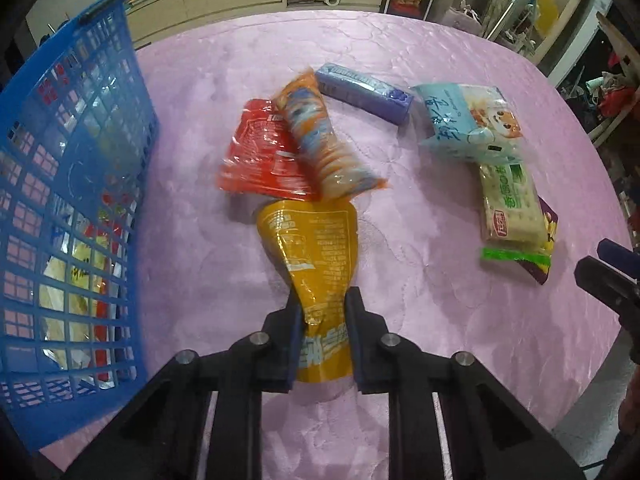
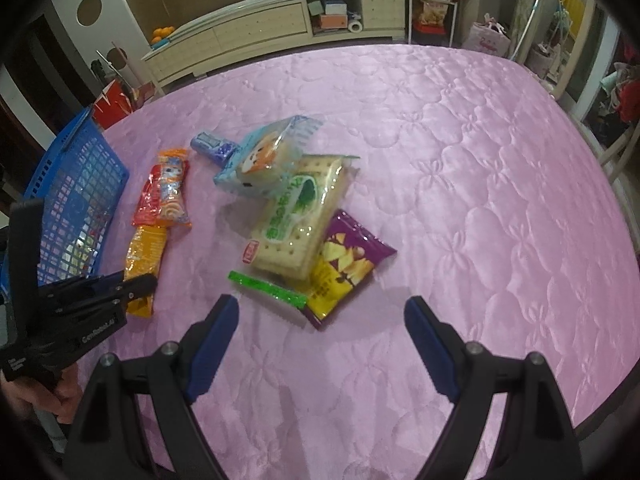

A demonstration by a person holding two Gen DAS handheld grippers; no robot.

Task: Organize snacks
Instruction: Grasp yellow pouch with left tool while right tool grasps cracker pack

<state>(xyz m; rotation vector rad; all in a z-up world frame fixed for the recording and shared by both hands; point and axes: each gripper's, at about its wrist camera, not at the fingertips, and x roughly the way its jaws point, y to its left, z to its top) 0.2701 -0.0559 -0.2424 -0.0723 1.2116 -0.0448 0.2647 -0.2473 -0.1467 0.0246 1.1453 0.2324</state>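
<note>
My left gripper (image 1: 324, 297) is shut on the narrow end of a yellow snack bag (image 1: 316, 248), which lies on the pink quilted cover (image 1: 440, 320). The right wrist view shows the same gripper (image 2: 136, 286) pinching the yellow bag (image 2: 144, 252). A blue mesh basket (image 1: 72, 160) with several packets inside stands just left of it. My right gripper (image 2: 322, 303) is open with nothing between its pads, just short of a purple chip bag (image 2: 348, 264) and a green cracker pack (image 2: 296, 220).
Beyond the yellow bag lie a red packet (image 1: 256, 156), an orange biscuit roll (image 1: 320, 136), a purple-blue box (image 1: 364, 94) and a light blue packet (image 1: 468, 120). A hand (image 2: 44, 396) holds the left gripper. Cabinets (image 2: 280, 28) stand past the far edge.
</note>
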